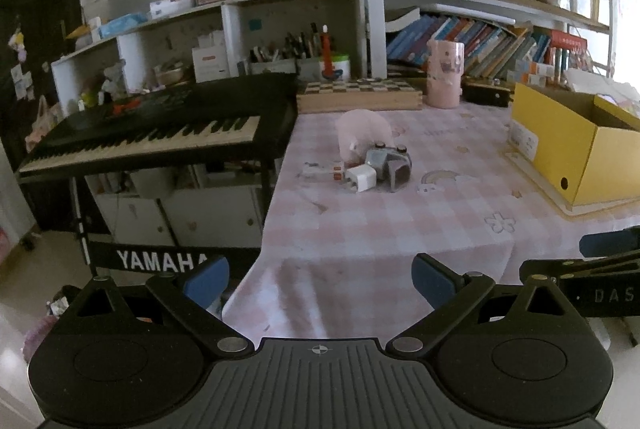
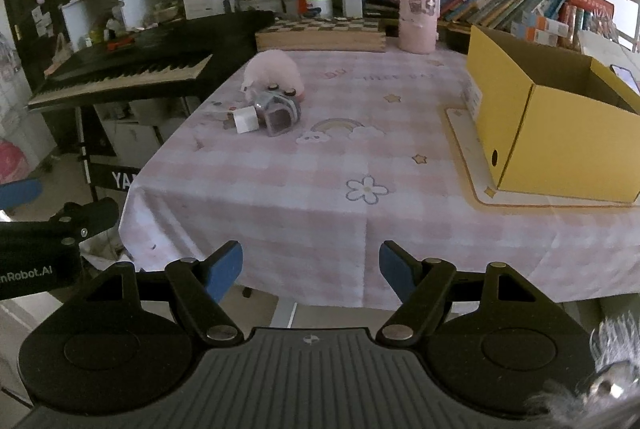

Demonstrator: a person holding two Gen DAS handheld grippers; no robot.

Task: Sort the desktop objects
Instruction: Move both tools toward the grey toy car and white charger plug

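A small pile lies on the pink checked tablecloth (image 1: 360,229): a pink plush toy (image 1: 362,133), a grey hollow gadget (image 1: 390,163), a white charger cube (image 1: 362,179) and a small flat white item (image 1: 320,171). The right wrist view shows the same plush (image 2: 272,71), gadget (image 2: 278,109) and cube (image 2: 246,121). An open yellow box (image 1: 576,145) (image 2: 552,121) stands on the right. My left gripper (image 1: 320,279) is open and empty, short of the table's near edge. My right gripper (image 2: 310,267) is open too, with nothing between its blue pads.
A black Yamaha keyboard (image 1: 160,133) on a stand borders the table's left side. At the back stand a wooden chessboard box (image 1: 358,95) and a pink cup (image 1: 444,75), with bookshelves behind. The tablecloth's front edge (image 2: 360,293) hangs just beyond the grippers.
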